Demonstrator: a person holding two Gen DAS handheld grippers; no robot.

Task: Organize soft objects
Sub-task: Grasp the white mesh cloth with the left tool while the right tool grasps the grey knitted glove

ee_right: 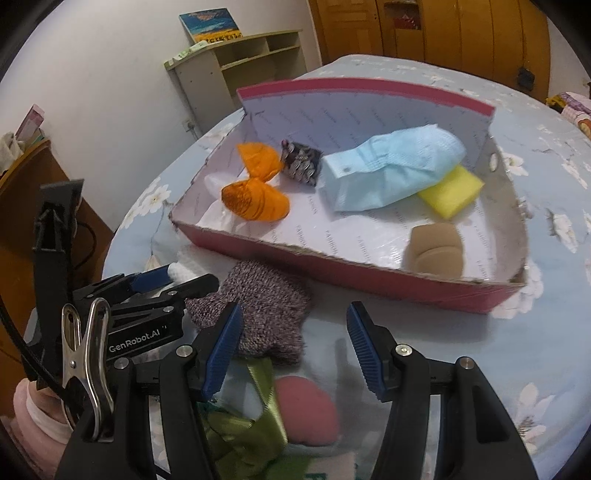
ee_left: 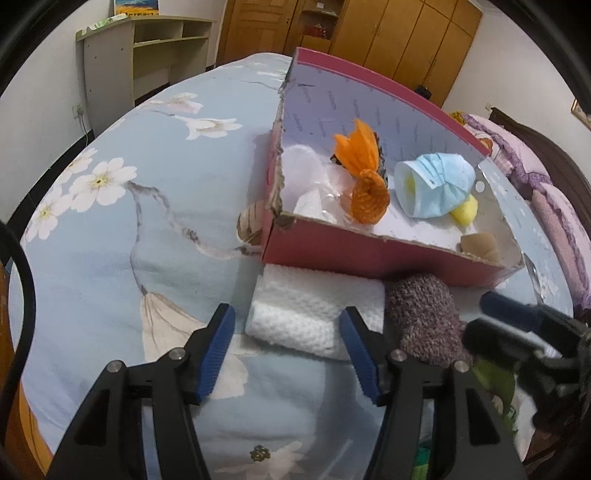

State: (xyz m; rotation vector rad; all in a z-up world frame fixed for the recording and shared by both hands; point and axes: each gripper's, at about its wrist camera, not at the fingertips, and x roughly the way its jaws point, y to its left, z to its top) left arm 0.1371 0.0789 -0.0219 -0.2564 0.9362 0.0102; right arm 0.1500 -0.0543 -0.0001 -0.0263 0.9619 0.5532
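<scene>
A pink cardboard box (ee_left: 369, 254) (ee_right: 369, 277) lies on the bed. It holds an orange cloth (ee_left: 364, 173) (ee_right: 255, 192), a blue cap (ee_left: 436, 188) (ee_right: 388, 173), a yellow sponge (ee_right: 450, 194), a tan pad (ee_right: 436, 247) and a small dark patterned piece (ee_right: 303, 164). A white knit cloth (ee_left: 306, 310) and a purple-grey knit sock (ee_left: 424, 321) (ee_right: 266, 310) lie in front of the box. My left gripper (ee_left: 288, 325) is open, its jaws on either side of the white cloth's near end. My right gripper (ee_right: 293, 332) is open and empty, just right of the sock.
A green ribbon (ee_right: 255, 417) and a pink soft ball (ee_right: 306, 410) lie under the right gripper. The bed has a blue floral cover (ee_left: 129, 221). A shelf unit (ee_left: 140, 55) and wooden wardrobes (ee_left: 388, 33) stand behind. Pink pillows (ee_left: 546, 206) lie at the right.
</scene>
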